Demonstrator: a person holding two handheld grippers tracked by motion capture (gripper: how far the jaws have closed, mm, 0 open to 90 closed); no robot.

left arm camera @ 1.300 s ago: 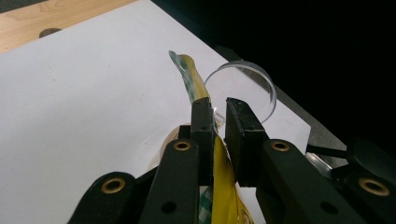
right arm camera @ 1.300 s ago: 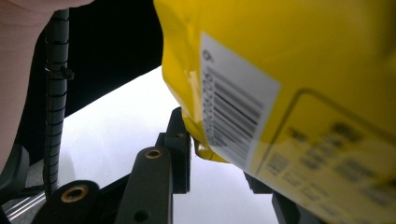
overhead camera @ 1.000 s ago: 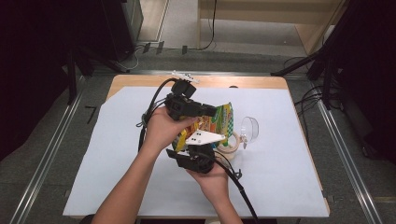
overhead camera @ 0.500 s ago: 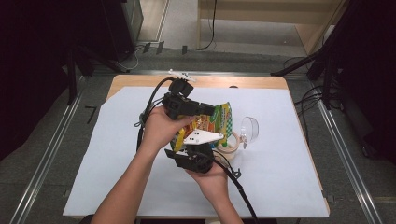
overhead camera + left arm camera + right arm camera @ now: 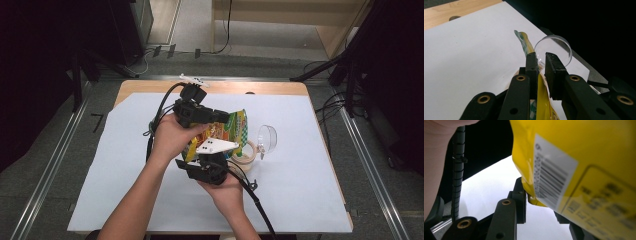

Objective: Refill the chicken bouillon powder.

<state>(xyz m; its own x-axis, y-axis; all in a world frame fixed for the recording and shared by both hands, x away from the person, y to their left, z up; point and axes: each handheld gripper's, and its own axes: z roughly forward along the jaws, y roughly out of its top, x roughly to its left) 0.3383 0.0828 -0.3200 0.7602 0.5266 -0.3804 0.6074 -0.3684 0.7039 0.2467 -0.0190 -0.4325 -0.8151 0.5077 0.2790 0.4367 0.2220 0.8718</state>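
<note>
Left gripper [image 5: 539, 65] narrow, pinching snack bag [image 5: 235, 127] edge; right gripper [image 5: 541, 202] clamps bag corner, far jaw hidden behind bag.

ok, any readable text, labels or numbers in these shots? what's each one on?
Nothing can be read as words.
Barcode on a white panel of the yellow snack bag: bars show, digits beside them too blurred to read.
Boxed print to the right on the same bag: blurred, unreadable.
Bag front in the high view: coloured print, too small to read.
Clear cup and tape roll: no text visible.
</note>
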